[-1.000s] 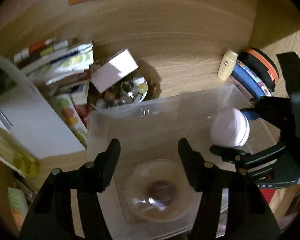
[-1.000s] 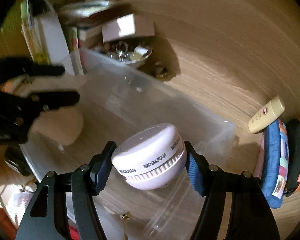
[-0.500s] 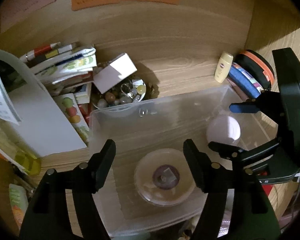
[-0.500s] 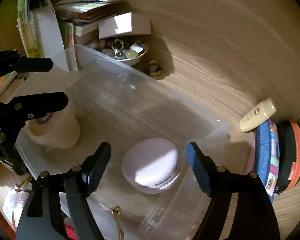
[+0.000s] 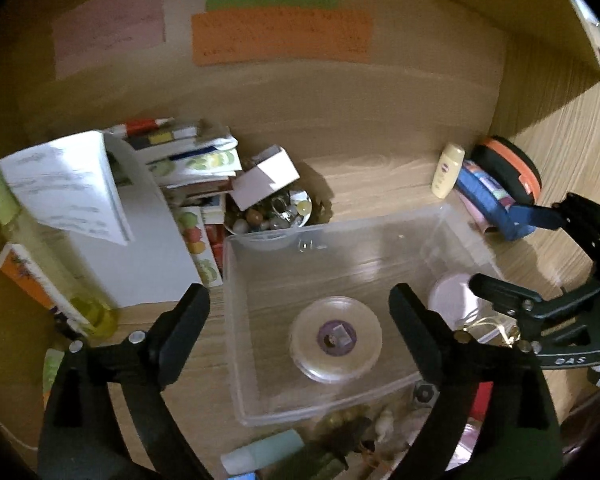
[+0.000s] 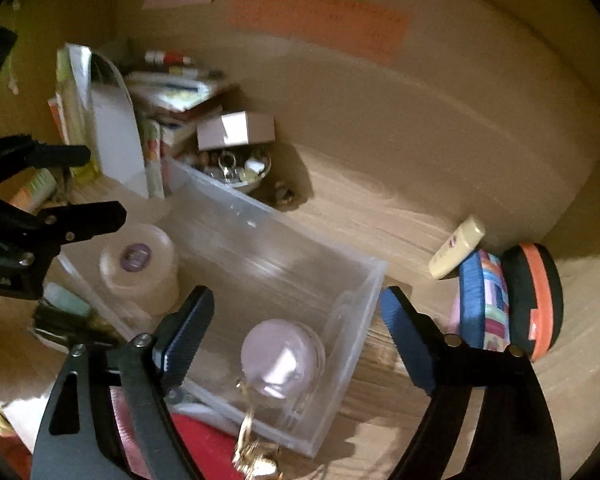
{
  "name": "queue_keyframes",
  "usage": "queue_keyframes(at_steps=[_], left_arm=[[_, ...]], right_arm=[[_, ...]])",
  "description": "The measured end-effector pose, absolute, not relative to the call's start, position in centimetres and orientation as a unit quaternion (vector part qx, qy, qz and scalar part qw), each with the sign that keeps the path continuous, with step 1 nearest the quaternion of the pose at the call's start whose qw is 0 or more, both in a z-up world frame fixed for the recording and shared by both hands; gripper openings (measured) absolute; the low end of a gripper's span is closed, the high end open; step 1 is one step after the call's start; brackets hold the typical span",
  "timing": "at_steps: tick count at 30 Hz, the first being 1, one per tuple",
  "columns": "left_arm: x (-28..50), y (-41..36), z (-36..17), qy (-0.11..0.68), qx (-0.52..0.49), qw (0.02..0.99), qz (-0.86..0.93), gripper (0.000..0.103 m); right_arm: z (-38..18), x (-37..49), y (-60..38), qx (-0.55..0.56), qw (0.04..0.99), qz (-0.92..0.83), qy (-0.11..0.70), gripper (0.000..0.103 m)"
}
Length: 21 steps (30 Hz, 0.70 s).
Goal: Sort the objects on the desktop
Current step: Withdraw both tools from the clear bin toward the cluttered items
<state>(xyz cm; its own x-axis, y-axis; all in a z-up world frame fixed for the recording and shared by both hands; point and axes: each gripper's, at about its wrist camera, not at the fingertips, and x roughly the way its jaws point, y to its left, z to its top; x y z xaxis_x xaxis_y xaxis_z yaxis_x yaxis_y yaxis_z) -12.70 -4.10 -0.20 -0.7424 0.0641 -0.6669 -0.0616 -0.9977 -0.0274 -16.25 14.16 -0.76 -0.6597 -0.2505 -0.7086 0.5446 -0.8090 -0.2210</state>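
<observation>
Far left on the table point(image 5: 380, 184): white paper stand point(image 5: 112, 216) with a yellow-green bottle point(image 5: 40, 256) beside it, then a book stack point(image 5: 188, 160). A bowl of beads point(image 5: 274, 216) with a white box point(image 5: 266, 178) tilted on top sits just behind the clear plastic bin point(image 5: 260, 360).

Left hand-held gripper point(image 5: 300, 312) is above the bin's near-left part, jaws wide apart, holding nothing. Under it the round clear-lidded container point(image 5: 336, 338) stands on the bin floor, left-centre.

The pale purple round gadget point(image 6: 280, 356) rests in the bin's right end, against the near wall. Right hand-held gripper point(image 6: 296, 312) is spread wide above it, not touching, empty.

Right of the bin: cream lotion bottle point(image 5: 447, 176), blue patterned pouch point(image 5: 488, 204), black-and-orange case point(image 5: 508, 168), all close together by the wall. Small clutter in front of the bin, blurred.
</observation>
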Motion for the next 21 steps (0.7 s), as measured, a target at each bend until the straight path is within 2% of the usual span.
queue_keyframes(at_steps=[6,14,21], left_arm=[[-10.2,-4.2,1.4,-0.007,-0.331,0.023,0.943,0.094],[-5.8,-6.4,2.6,-0.023,-0.297,-0.001,0.955,0.098],[-3.6,-7.8,1.5,-0.027,-0.302,-0.009,0.953,0.098]], right_arm=[[1.9,-12.9,15.7,0.303,0.227,-0.907,0.184,0.085],[3.7,-8.4,18.4,0.241,0.213,-0.934,0.158,0.097],[3.4,-6.1,20.6,0.212,0.2,-0.947,0.138,0.097]])
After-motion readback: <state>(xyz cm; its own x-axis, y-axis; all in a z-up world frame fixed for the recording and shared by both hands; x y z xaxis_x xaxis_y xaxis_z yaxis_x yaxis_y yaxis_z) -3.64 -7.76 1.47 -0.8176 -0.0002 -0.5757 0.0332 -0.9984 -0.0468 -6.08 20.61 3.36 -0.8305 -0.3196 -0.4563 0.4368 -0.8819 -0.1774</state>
